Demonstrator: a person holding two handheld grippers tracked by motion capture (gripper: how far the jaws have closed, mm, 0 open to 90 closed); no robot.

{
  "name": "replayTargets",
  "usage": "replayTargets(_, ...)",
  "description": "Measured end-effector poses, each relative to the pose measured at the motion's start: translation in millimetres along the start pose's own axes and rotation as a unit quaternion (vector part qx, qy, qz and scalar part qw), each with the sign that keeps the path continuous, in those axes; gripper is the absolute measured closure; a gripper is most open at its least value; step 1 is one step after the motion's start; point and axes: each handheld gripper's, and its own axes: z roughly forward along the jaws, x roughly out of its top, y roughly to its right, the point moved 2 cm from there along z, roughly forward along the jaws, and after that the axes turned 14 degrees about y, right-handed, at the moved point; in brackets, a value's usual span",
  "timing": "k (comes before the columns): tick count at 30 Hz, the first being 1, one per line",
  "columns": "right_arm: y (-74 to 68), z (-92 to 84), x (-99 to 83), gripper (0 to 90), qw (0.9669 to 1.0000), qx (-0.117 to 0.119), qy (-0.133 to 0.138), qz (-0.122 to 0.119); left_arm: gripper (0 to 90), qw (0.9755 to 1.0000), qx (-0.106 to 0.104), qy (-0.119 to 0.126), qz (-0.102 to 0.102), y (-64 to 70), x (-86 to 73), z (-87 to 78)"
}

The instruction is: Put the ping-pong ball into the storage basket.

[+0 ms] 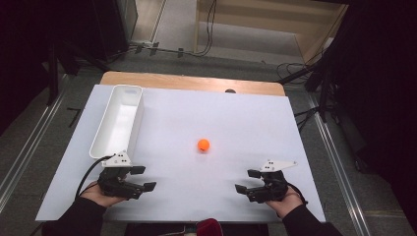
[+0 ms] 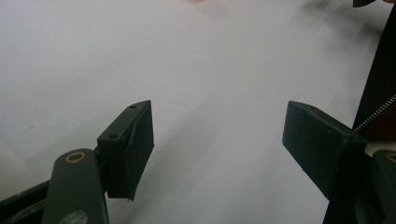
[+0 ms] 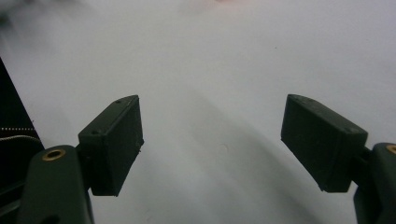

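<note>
Both claws released, empty: left claw (image 1: 144, 178) and right claw (image 1: 247, 181) rest near the table (image 1: 246, 113) front edge. Ball (image 1: 203, 144) sits mid-table, bin (image 1: 118, 120) far left. We should straddle the ball squarely, close gently; it rolls.

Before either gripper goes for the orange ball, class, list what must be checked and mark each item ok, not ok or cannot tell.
1. Left gripper jaws apart, nothing between: ok.
2. Right gripper jaws apart, nothing between: ok.
3. Orange ball lies free on the white sheet, apart from both grippers: ok.
4. White bin upright, opening up: ok.
5. Whole inside of the bin visible: cannot tell.
</note>
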Motion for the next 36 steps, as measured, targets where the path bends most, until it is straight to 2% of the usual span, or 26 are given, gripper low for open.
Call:
replayTargets(5, -0.9, 0.3, -1.0, 19.5, 1.0, 0.001, -0.006, -0.001, 25.3, 1.0, 0.002, 0.001, 0.003, -0.3, 0.2, 0.5)
replayTargets(10, -2.7, 2.2, -3.7, 19.5, 0.9995, 0.001, -0.014, -0.03, 25.2, 1.0, 0.004, 0.002, 0.004, -0.4, 0.1, 0.5)
replayTargets(13, -3.5, 2.7, -4.4, 19.5, 0.9992, 0.003, -0.017, -0.036, 25.3, 1.0, 0.005, 0.0, 0.006, -0.7, 0.0, 0.5)
replayTargets(16, -3.8, 2.2, -4.1, 19.6, 0.9995, 0.001, -0.016, -0.027, 25.3, 1.0, 0.003, 0.002, 0.004, -0.3, 0.1, 1.1)
replayTargets(21, -2.0, 2.0, -4.6, 19.6, 0.9996, 0.0, -0.015, -0.025, 25.3, 1.0, 0.002, 0.001, 0.01, 0.8, 1.3, 3.1)
replayTargets(36, -3.0, 4.7, -4.0, 19.5, 0.9994, 0.005, -0.019, -0.03, 25.2, 0.9999, 0.012, 0.003, 0.007, 0.2, 0.0, 1.1)
